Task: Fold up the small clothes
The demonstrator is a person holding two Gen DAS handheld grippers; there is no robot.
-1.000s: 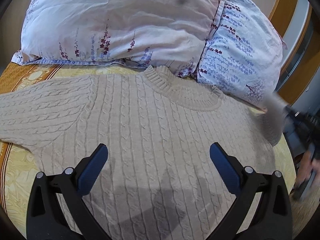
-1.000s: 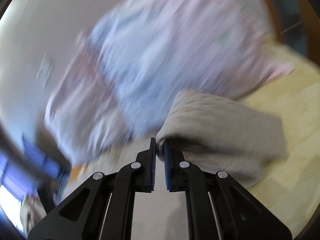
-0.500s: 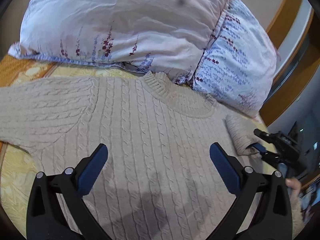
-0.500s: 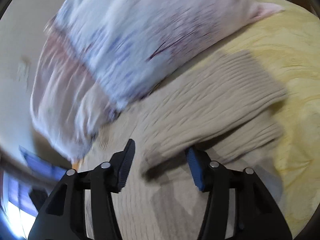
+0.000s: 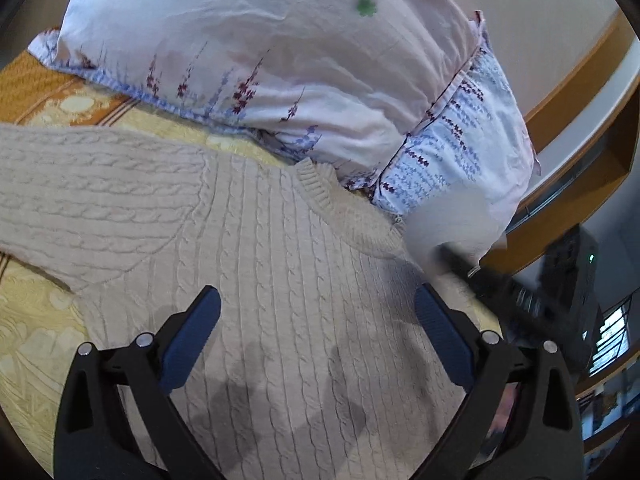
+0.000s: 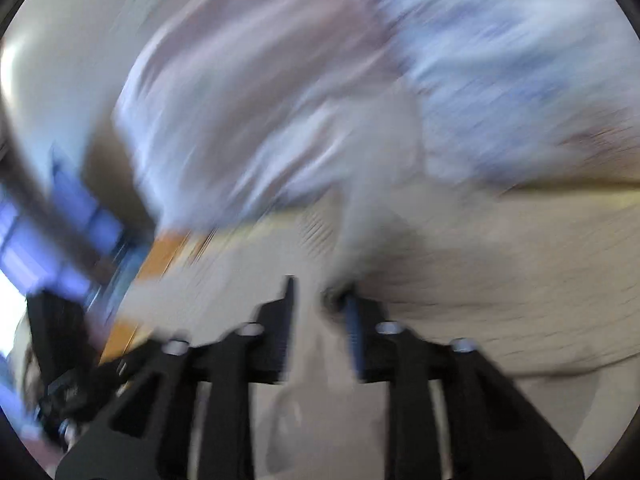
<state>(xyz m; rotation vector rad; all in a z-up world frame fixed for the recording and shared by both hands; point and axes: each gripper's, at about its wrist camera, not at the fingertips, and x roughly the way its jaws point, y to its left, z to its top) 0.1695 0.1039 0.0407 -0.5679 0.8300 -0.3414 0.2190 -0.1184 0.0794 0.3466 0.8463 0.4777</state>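
Note:
A beige cable-knit sweater (image 5: 260,280) lies flat on the yellow bedspread (image 5: 36,352), collar toward the pillows, left sleeve spread out to the left. My left gripper (image 5: 316,320) hovers open and empty over the sweater's chest. My right gripper (image 6: 320,304) shows in a heavily blurred view with its jaws partly apart; a blurred strip of the sweater's right sleeve (image 6: 372,200) rises from the right fingertip, and whether it is gripped is unclear. In the left wrist view the right gripper (image 5: 452,260) is a dark blur with the raised sleeve (image 5: 444,220) near the collar.
Two floral pillows (image 5: 280,60) lean at the head of the bed, just behind the collar. A wooden headboard (image 5: 580,80) runs along the right. The bed's right edge (image 5: 496,320) lies close to the sweater's right side.
My right gripper, open over the folded-in sleeve half a second ago, has narrowed its jaws and moves fast with the sleeve lifted by the collar. My left gripper has shifted slightly forward and stays open.

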